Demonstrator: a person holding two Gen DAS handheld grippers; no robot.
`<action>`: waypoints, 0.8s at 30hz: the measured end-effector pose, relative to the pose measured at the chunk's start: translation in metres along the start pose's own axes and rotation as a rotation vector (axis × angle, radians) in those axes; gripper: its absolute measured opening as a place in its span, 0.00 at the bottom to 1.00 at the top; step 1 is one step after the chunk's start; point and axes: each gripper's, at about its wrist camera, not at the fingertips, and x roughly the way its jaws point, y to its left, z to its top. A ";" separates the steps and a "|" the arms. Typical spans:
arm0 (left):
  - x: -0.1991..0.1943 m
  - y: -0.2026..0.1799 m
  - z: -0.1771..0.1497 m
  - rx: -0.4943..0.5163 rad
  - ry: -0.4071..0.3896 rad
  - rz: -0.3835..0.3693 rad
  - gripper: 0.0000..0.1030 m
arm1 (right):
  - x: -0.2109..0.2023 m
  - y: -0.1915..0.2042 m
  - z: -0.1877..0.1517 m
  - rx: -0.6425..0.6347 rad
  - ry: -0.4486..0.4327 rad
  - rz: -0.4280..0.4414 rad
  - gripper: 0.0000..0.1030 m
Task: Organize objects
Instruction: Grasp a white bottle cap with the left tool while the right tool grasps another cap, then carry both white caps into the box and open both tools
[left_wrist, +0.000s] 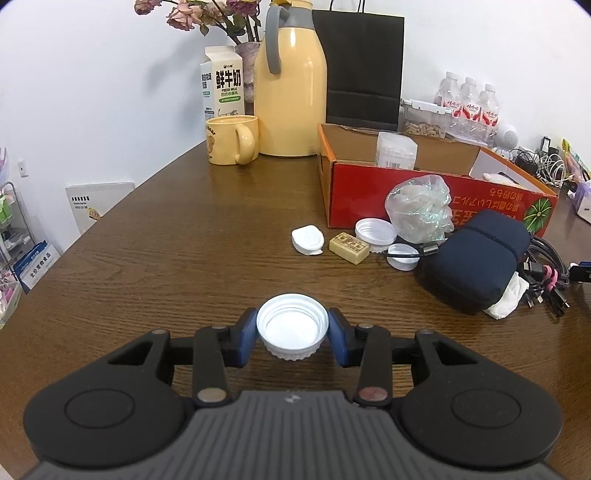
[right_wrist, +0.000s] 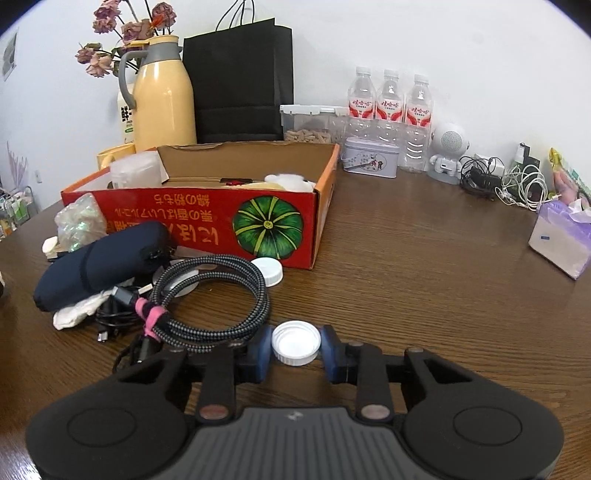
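My left gripper (left_wrist: 292, 322) is shut on a white screw cap (left_wrist: 291, 328), open side up, just above the brown wooden table (left_wrist: 166, 258). My right gripper (right_wrist: 296, 340) is shut on a smaller white cap (right_wrist: 295, 343), its blue pads (right_wrist: 263, 350) pressing both sides. A red cardboard box (right_wrist: 177, 218) stands ahead, holding a plastic tub and soft white items. Before the box lie loose caps (left_wrist: 375, 230), a white flip lid (left_wrist: 307, 240), a small yellow block (left_wrist: 349, 247), a crumpled plastic bag (left_wrist: 419, 208), a navy pouch (right_wrist: 99, 266) and a coiled braided cable (right_wrist: 214, 295).
A yellow thermos (left_wrist: 291, 92), yellow mug (left_wrist: 231, 140), milk carton (left_wrist: 221, 85) and black paper bag (left_wrist: 364, 66) stand at the back. Water bottles (right_wrist: 389, 99), a tin (right_wrist: 369, 158), chargers (right_wrist: 517, 181) and a tissue pack (right_wrist: 559, 236) line the right side.
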 end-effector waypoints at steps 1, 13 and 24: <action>0.000 0.000 0.000 0.000 -0.002 -0.003 0.40 | -0.001 0.001 0.000 -0.001 -0.005 -0.005 0.27; -0.011 -0.014 0.034 0.008 -0.109 -0.025 0.40 | -0.017 0.010 0.012 -0.013 -0.108 -0.026 0.26; -0.007 -0.063 0.098 0.066 -0.259 -0.113 0.40 | -0.011 0.053 0.069 -0.053 -0.230 0.042 0.26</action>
